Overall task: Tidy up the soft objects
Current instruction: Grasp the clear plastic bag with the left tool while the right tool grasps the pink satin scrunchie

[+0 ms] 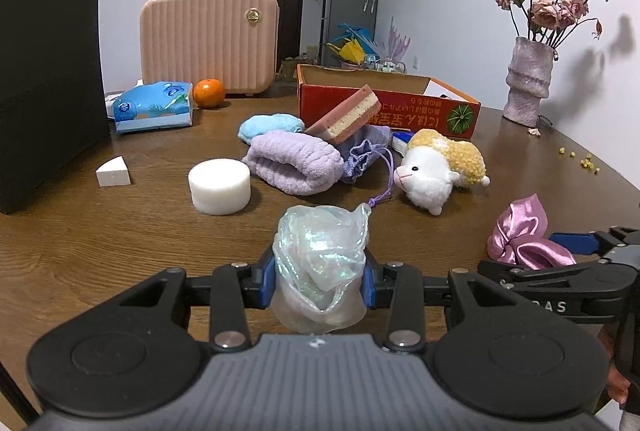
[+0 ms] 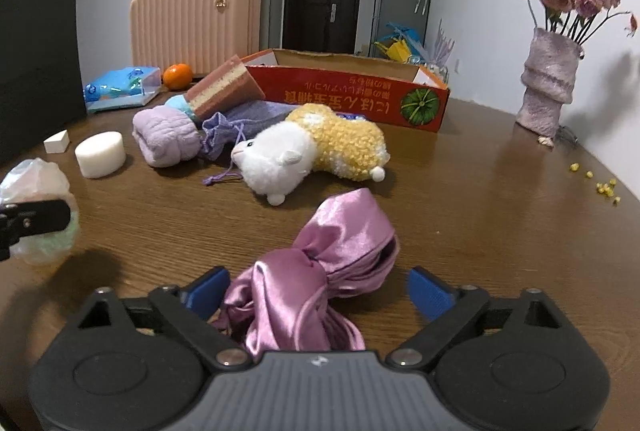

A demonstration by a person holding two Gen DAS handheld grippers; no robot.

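Satin scrunchie [image 2: 308,283] at lower centre looks slippery, so my spread right gripper [image 2: 320,295] should pinch its knot, while my left gripper [image 1: 320,283] clamps crinkly iridescent film [image 1: 322,251].

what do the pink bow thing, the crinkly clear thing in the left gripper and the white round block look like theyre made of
Pink bow: looks like satin fabric, glossy, with soft folds and bright highlights.
Crinkly ball: probably thin iridescent plastic film, translucent with a pearly sheen.
White round block: matte and smooth, likely foam or sponge; the look leaves it open.
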